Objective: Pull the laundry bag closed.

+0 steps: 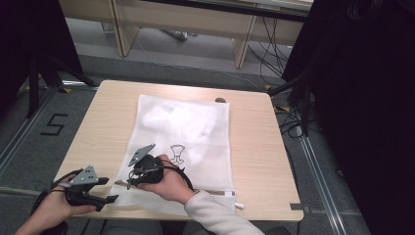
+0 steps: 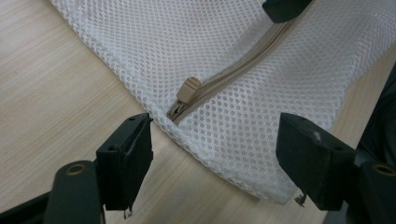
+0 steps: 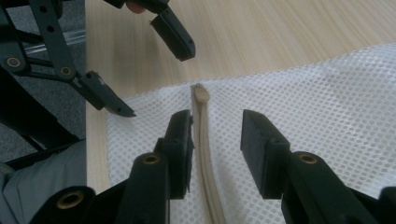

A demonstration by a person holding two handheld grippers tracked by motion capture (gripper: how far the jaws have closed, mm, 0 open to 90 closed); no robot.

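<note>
A white mesh laundry bag lies flat on the light wooden table, with a beige zipper along its near edge. My left gripper rests at the table's near left corner and is open. In the left gripper view, its wide jaws flank the bag's corner, and the beige zipper pull sits just ahead of them. My right gripper hovers over the bag's near left part. Its open jaws straddle the zipper strip just behind the pull, without pressing it. The left gripper faces them.
A small dark drawing is printed on the bag, and a white tag sticks out at its near right corner. A small dark object lies at the table's far edge. Cables and black curtains stand to the right.
</note>
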